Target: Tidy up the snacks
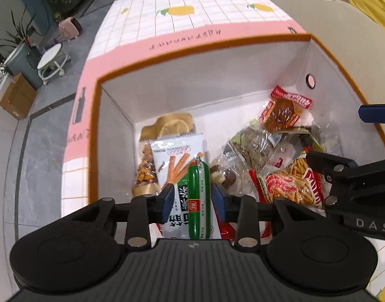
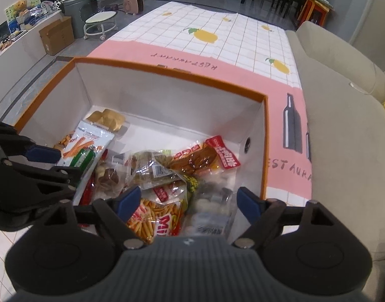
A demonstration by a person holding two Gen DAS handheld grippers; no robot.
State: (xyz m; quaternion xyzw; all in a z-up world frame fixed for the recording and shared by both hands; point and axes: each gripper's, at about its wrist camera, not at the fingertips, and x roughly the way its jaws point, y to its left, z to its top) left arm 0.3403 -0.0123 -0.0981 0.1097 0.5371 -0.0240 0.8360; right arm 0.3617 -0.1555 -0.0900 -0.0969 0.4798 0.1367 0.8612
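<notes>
Left wrist view has my left claw [image 1: 191,197] tilted down into the near left part of the orange-rimmed box [image 1: 200,41], its blue pads parted partway with the green sausage [image 1: 199,196] lying between them. I see a sliver of gap on each side of the sausage, so I judge the pads are not pressing it; it rests on the white stick-snack bag [image 1: 176,166] by the box's left wall. Its long axis runs away from the claw toward the far wall, in line with the fingers, so the pads straddle its width and its far end points at the golden pastry packet [image 1: 167,124] in the far left corner.

My right claw [image 2: 186,202] hangs wide open and empty over the near right corner, above the red bag of fried sticks [image 2: 154,220] and a clear packet of pale round sweets [image 2: 207,216]. The left claw is plainly nearer the sausage; the right sits well apart across the pile. The box stands on the lemon-print tabletop [image 2: 207,22], beside the beige sofa [image 2: 343,125].
</notes>
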